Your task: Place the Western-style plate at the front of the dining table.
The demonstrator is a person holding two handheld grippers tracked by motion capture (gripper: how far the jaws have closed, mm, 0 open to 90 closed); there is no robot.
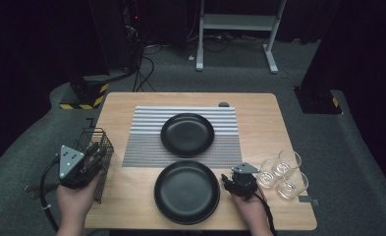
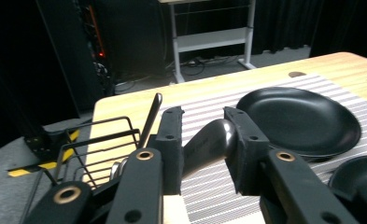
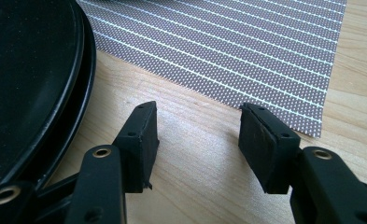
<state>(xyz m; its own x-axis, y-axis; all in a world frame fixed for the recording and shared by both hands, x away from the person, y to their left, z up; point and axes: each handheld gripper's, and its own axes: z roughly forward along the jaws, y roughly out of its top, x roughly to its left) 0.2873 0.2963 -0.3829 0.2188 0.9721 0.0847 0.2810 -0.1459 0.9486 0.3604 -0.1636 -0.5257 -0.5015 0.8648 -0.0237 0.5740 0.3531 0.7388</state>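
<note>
in the high view the person's left hand (image 1: 75,196) came in from the near left edge, forearm angled up and fingers wrapped under the left gripper (image 1: 93,156), which pointed away over the black wire basket (image 1: 98,147) at the left side of the wooden table (image 1: 259,108). the right hand (image 1: 247,205) lay low at the near right, carrying the right gripper (image 1: 228,179) turned left toward the near black plate (image 1: 186,191). the far black plate (image 1: 187,134) sat on the striped placemat (image 1: 146,142), and three clear glasses (image 1: 281,173) stood just right of the right gripper.

in the left gripper view the jaws were clamped on the grey handle of a metal utensil (image 2: 208,144), held just above the basket (image 2: 97,140), where another utensil handle (image 2: 151,119) stood leaning. the far plate (image 2: 298,119) lay ahead to the right on the placemat (image 2: 209,191).

in the right gripper view the jaws stood apart with nothing between them, close above bare tabletop (image 3: 195,158), the near plate's (image 3: 36,79) rim just left of them and the placemat's (image 3: 237,51) near edge beyond.
</note>
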